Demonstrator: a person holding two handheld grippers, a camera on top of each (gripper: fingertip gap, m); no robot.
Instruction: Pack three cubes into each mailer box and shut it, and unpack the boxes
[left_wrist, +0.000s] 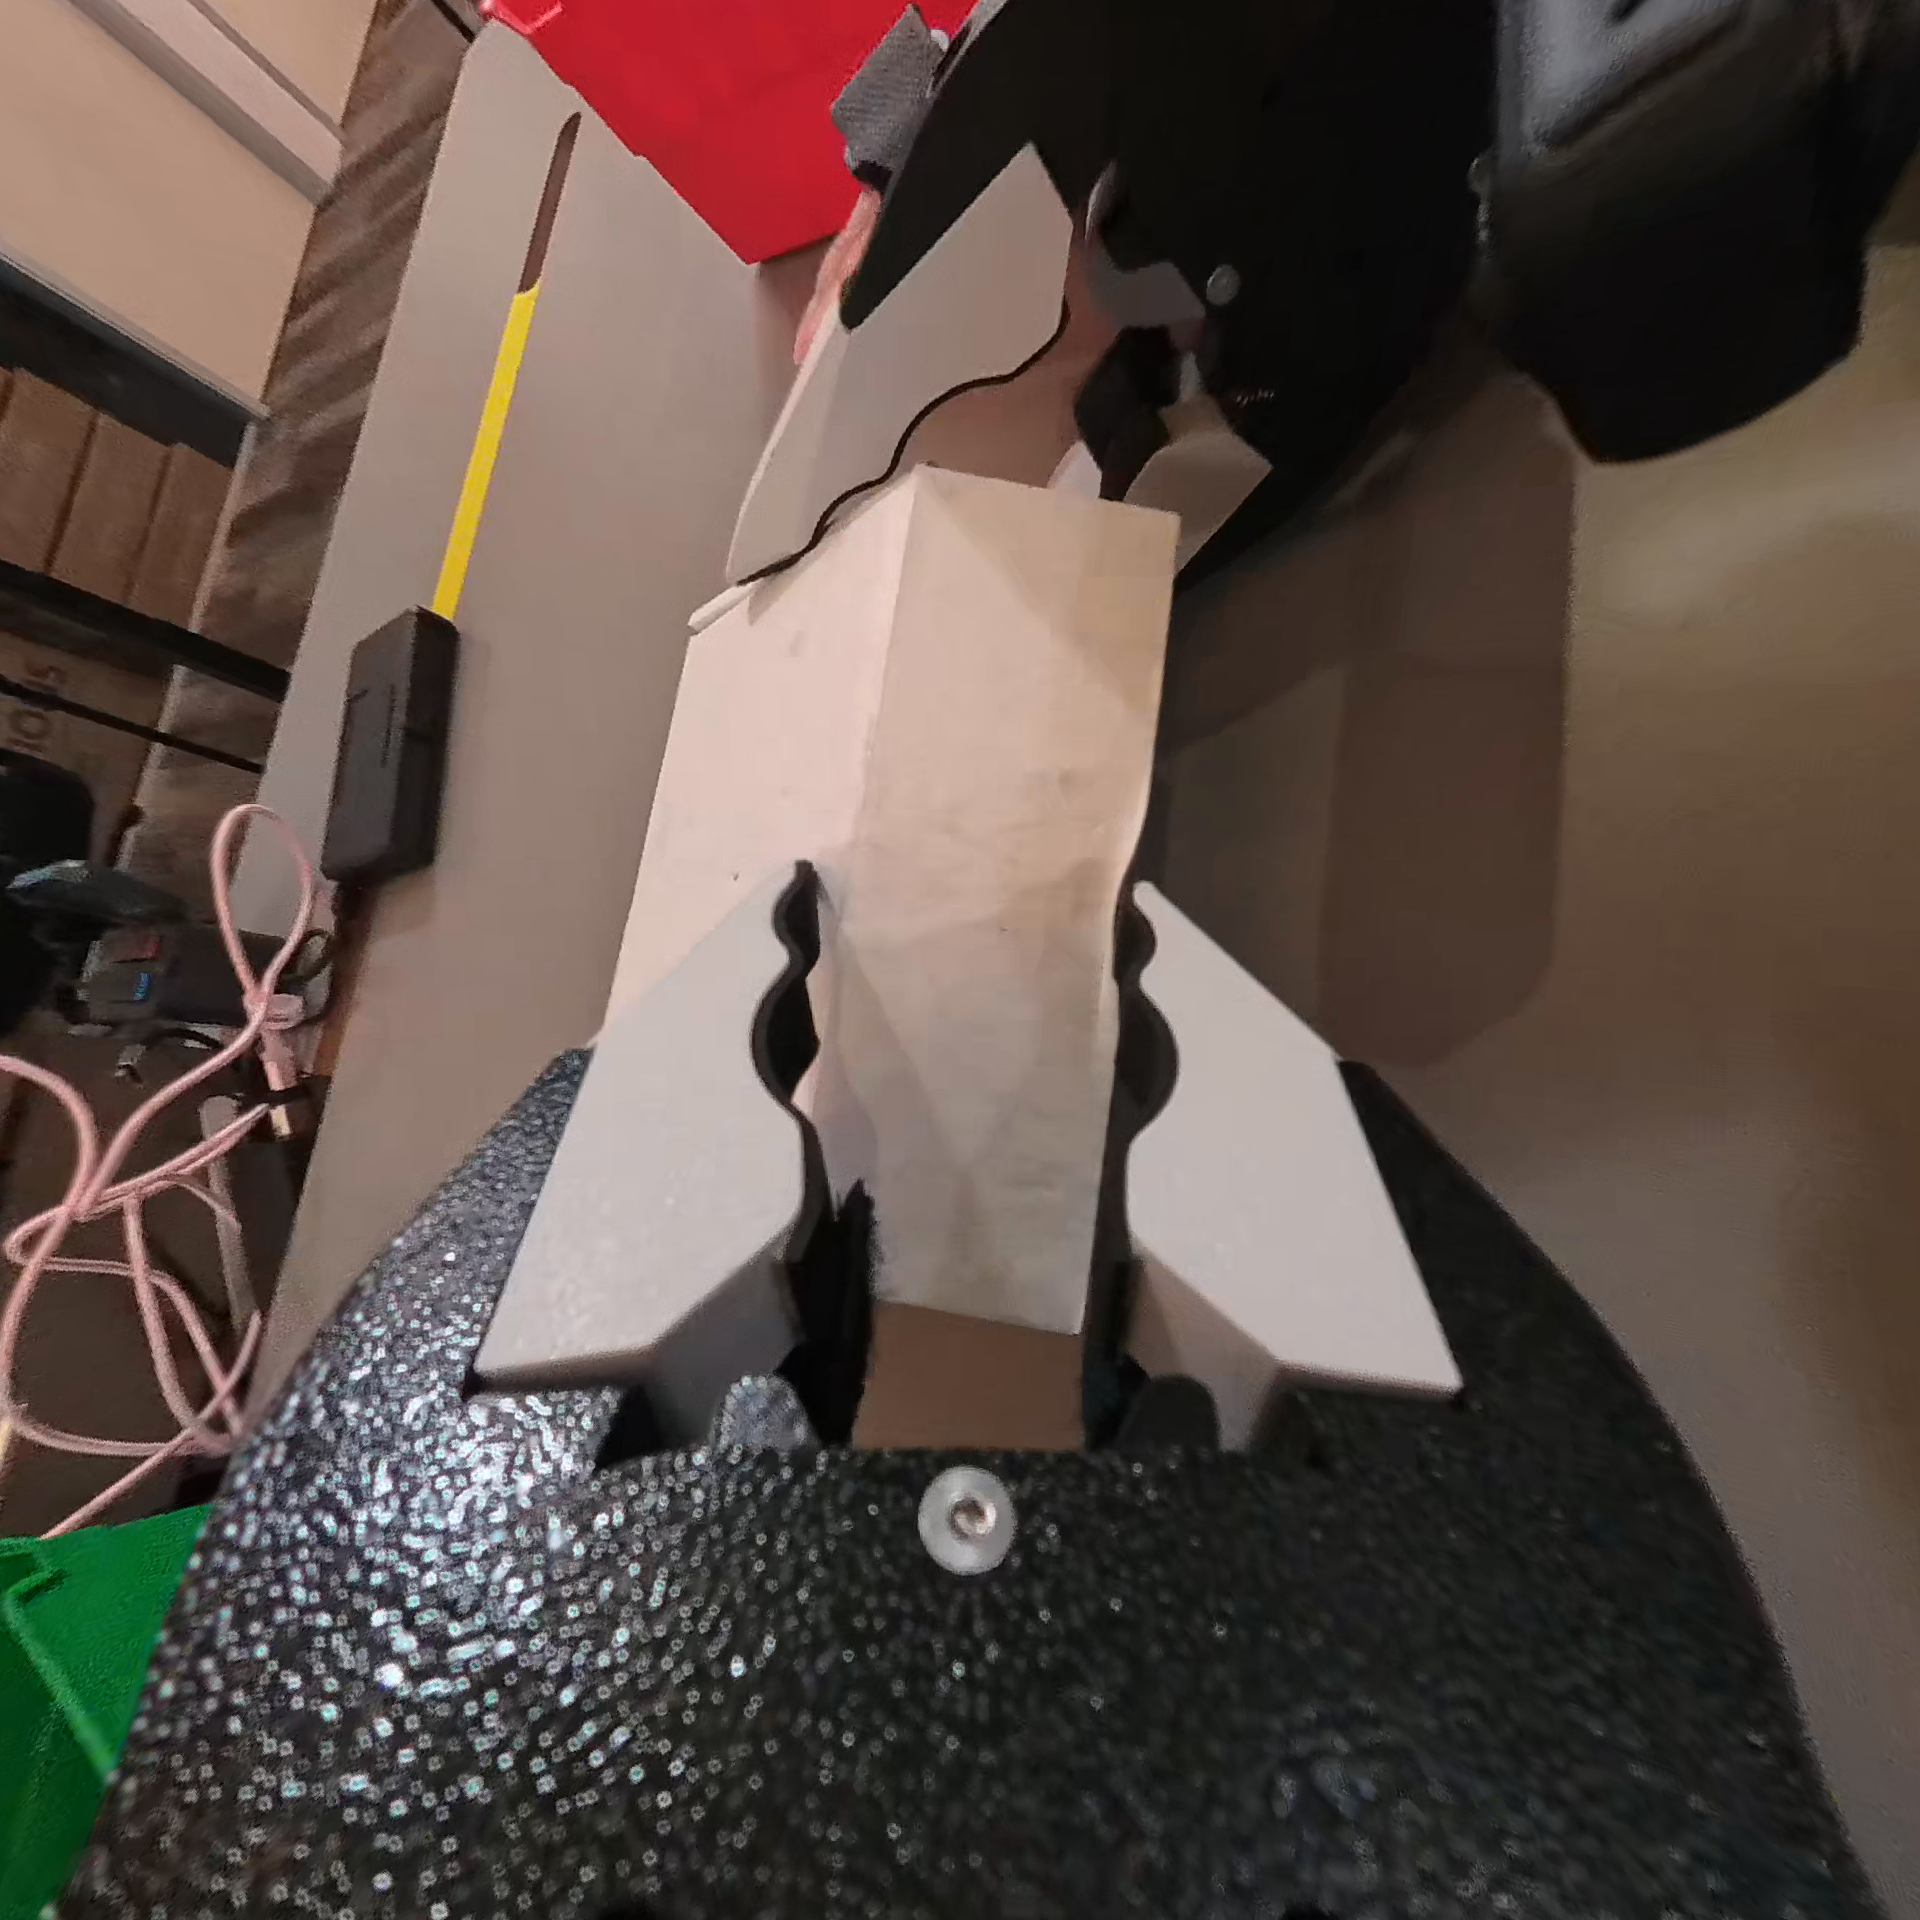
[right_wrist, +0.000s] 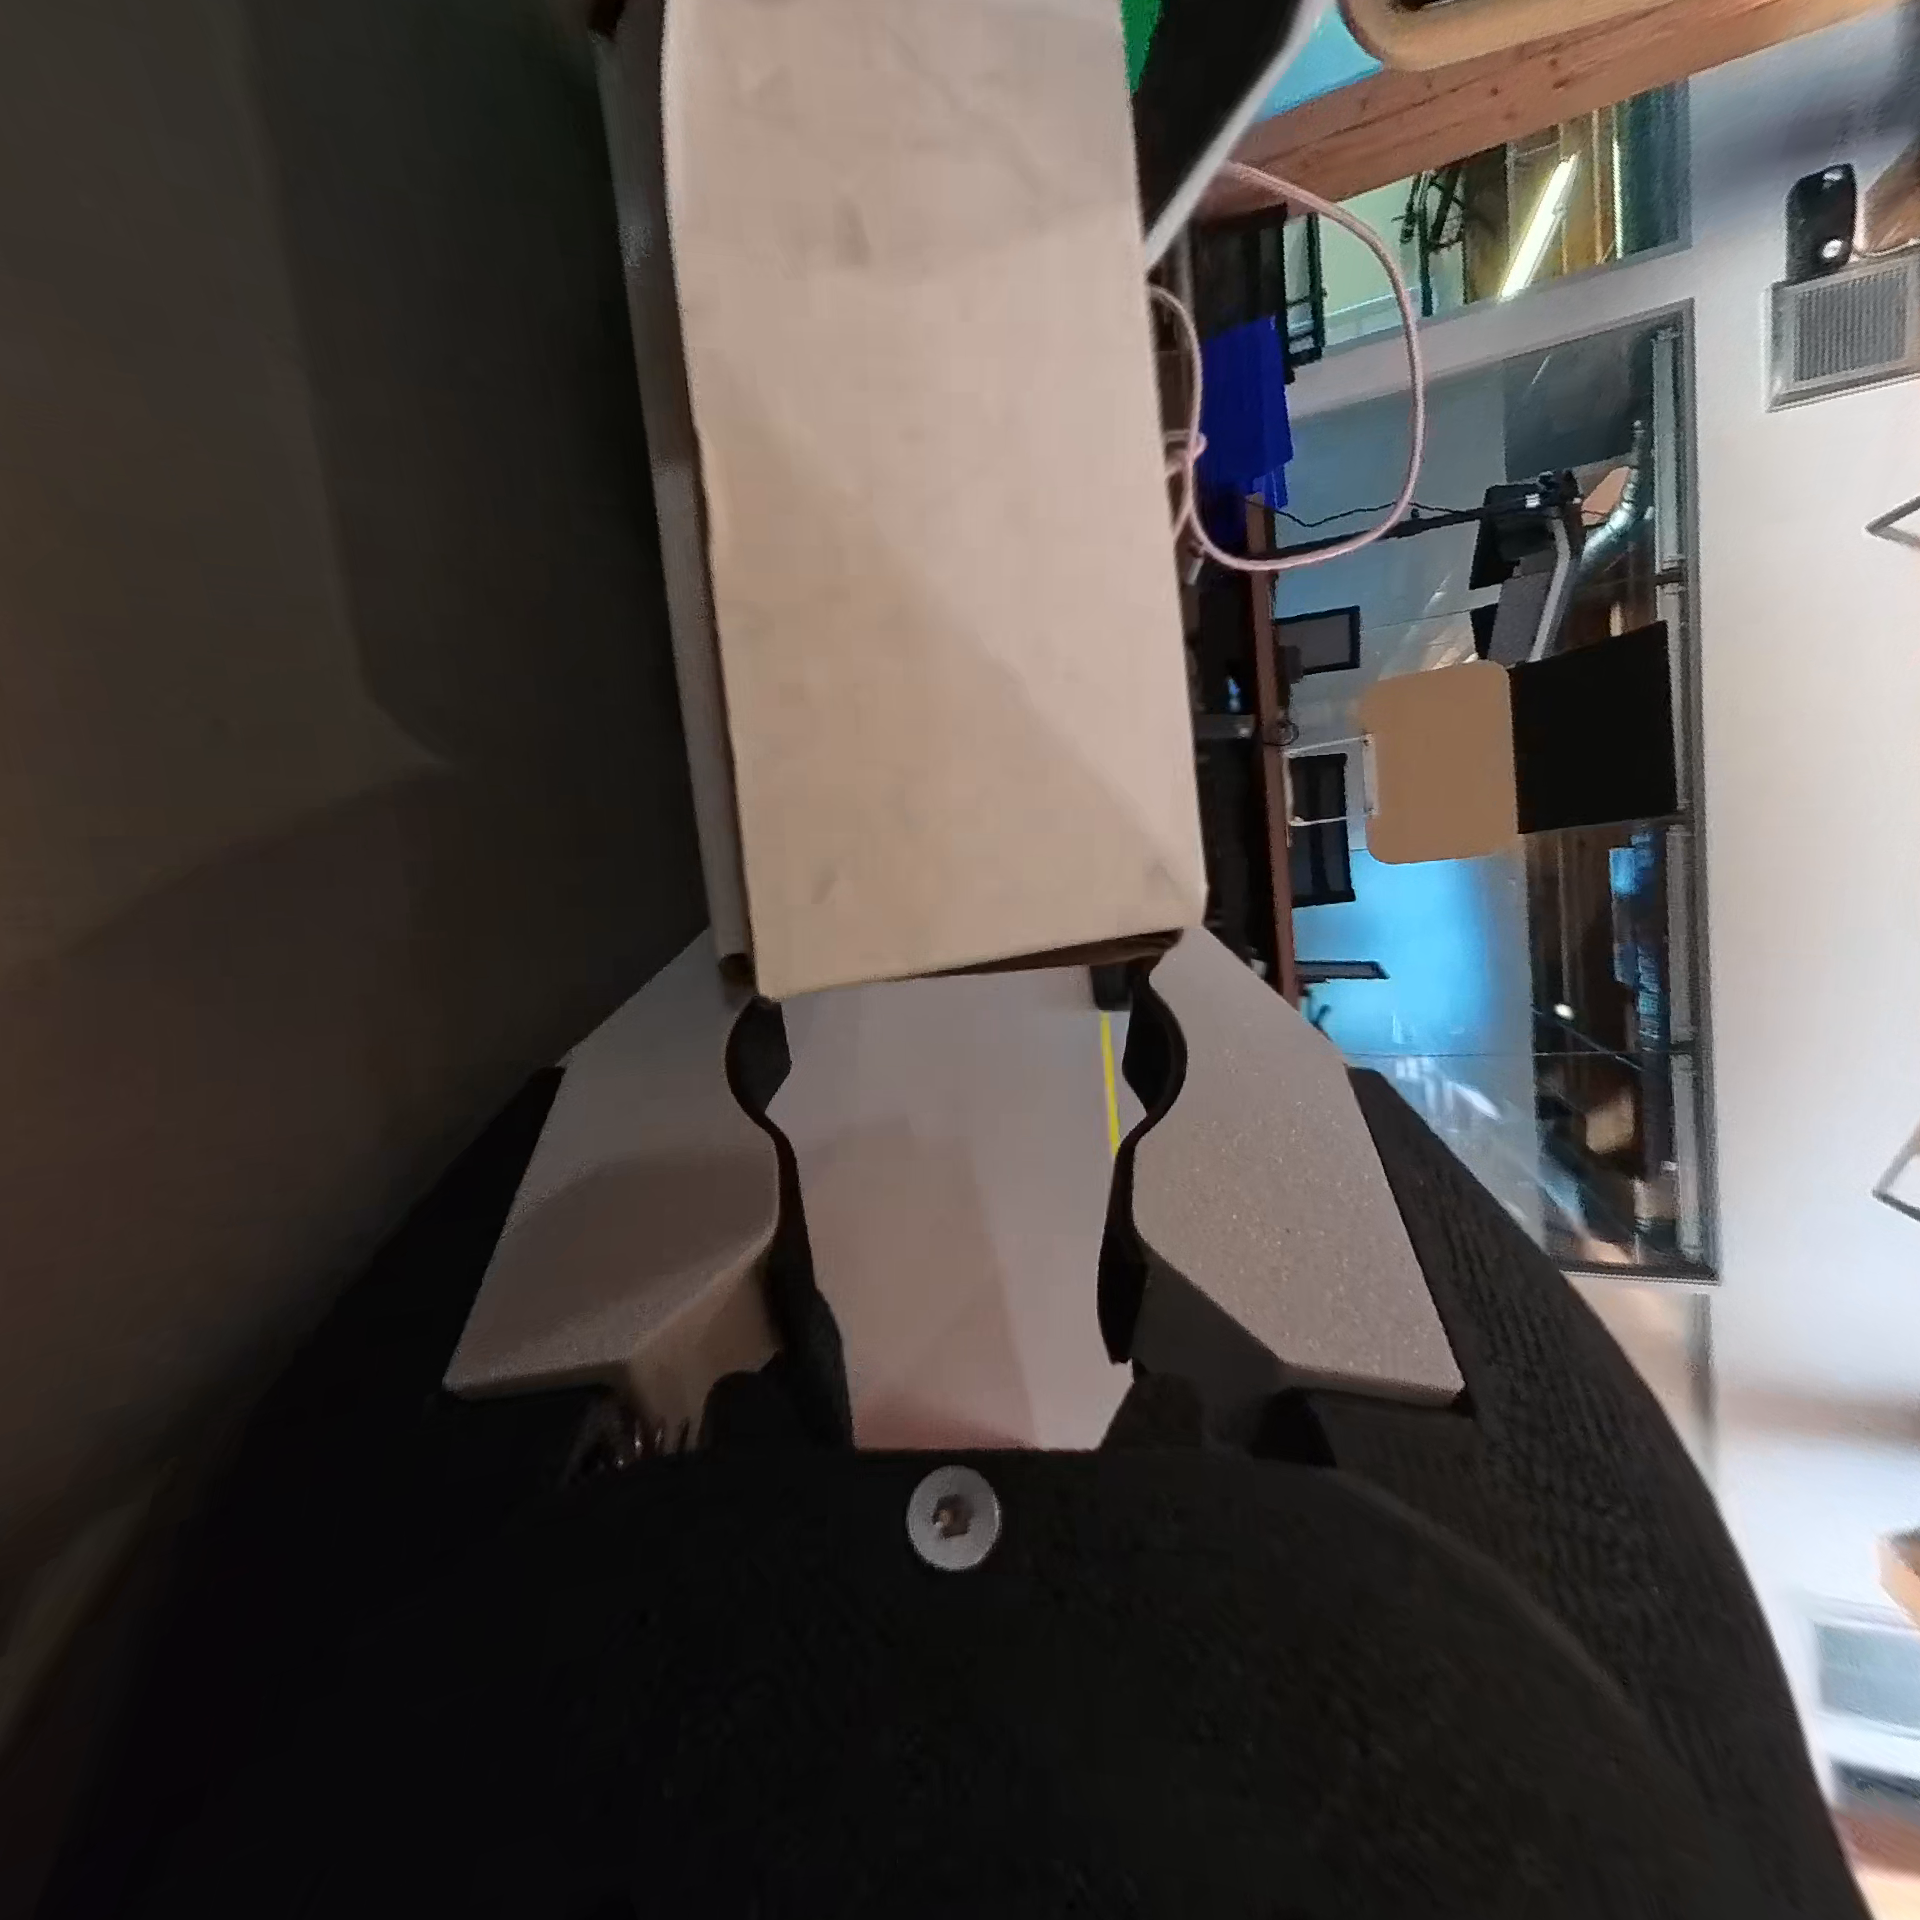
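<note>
A whitish mailer box (left_wrist: 935, 727) lies lengthwise between my two grippers, with both grippers rolled onto their sides. My left gripper (left_wrist: 966, 894) is shut on its near end, a pad pressed on each broad face. In the left wrist view one pale finger (left_wrist: 831, 416) of my right gripper lies against the box's far end. In the right wrist view the box (right_wrist: 935, 520) ends right at the fingertips of my right gripper (right_wrist: 951, 987), which clamp only its last edge. The box looks closed. No cubes show.
The grey table (left_wrist: 623, 520) carries a yellow strip (left_wrist: 488, 416) and a black device (left_wrist: 390, 738). A red object (left_wrist: 727, 104) is behind the box, a green one (left_wrist: 73, 1662) at my near left. Pink cables (left_wrist: 156, 1143) hang off the table edge. A blue object (right_wrist: 1247, 416) shows beyond.
</note>
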